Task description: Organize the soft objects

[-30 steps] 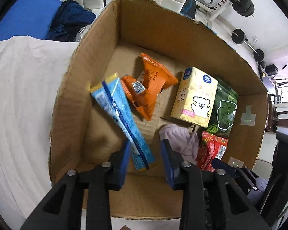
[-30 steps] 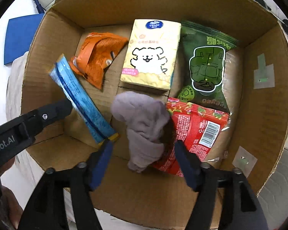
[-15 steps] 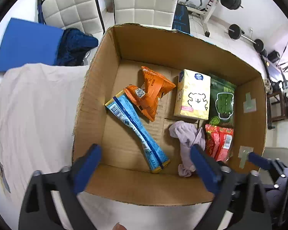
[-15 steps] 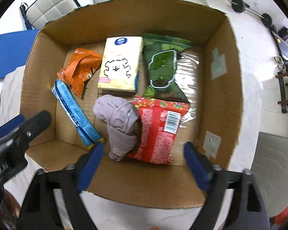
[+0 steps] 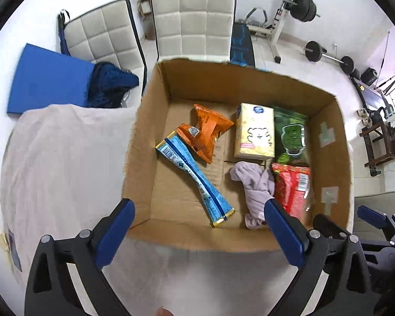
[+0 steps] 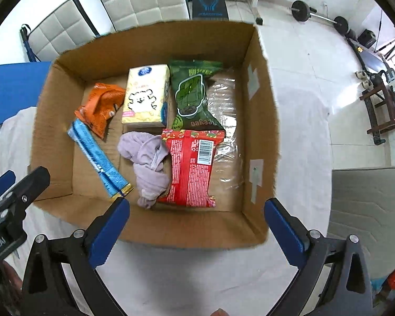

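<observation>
Both hand-held grippers, left [image 5: 197, 234] & right [image 6: 196, 229], are held wide apart, empty, above the cardboard box [image 6: 260, 131]. Soft items are gathered inside: lilac cloth [image 6: 148, 162] at centre, tissue pack [image 6: 144, 96] at 12 o'clock.

Two white padded chairs [image 5: 192, 21] stand behind the tabletop [image 5: 60, 158]; a blue mat [image 5: 47, 81] lies beside dark blue fabric [image 5: 110, 84]; barbell weights [image 5: 313, 50] rest on the floor.
</observation>
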The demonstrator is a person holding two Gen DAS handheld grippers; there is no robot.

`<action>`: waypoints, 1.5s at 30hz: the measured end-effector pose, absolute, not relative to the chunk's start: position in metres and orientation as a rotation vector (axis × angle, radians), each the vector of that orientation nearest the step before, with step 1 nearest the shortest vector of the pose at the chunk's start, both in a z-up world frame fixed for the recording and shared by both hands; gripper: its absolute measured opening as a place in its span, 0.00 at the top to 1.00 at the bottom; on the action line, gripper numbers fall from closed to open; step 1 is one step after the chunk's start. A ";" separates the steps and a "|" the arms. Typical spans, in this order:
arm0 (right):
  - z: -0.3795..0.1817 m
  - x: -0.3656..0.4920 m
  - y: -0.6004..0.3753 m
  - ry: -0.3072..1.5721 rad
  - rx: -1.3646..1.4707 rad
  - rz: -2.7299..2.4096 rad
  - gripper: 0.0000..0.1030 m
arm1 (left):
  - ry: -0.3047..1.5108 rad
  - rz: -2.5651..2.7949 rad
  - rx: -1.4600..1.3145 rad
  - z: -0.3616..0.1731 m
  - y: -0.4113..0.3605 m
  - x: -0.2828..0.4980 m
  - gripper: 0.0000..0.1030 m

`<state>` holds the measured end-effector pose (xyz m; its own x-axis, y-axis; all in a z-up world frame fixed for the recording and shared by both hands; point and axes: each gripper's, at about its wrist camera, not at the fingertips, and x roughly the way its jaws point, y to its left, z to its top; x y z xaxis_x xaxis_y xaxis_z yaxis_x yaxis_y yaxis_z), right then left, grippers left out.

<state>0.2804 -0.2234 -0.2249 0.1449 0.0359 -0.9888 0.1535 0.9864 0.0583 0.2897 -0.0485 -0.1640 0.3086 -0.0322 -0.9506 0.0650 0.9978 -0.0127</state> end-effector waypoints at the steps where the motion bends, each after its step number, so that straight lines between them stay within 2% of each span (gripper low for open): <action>1: -0.216 0.275 -0.224 1.408 0.164 -0.085 0.00 | 1.242 -0.071 0.030 -0.156 -0.049 0.284 0.02; 12: -0.111 0.192 -0.223 1.220 0.156 -0.096 0.00 | 1.062 -0.081 0.075 -0.051 -0.055 0.201 0.02; 20: -0.041 0.117 -0.227 1.133 0.158 -0.083 0.00 | 0.998 -0.091 0.058 0.001 -0.049 0.143 0.02; 34: 0.041 0.016 -0.217 1.035 0.140 -0.038 0.00 | 0.962 -0.108 0.058 0.043 -0.048 0.082 0.02; 45: 0.076 -0.008 -0.219 0.969 0.127 -0.056 0.00 | 0.873 -0.065 0.046 0.063 -0.039 0.065 0.02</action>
<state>-0.0079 -0.2190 0.0759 0.5656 0.0090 -0.8246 0.1043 0.9911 0.0823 0.0654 -0.0388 0.0626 0.6410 -0.0386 -0.7666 0.0762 0.9970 0.0135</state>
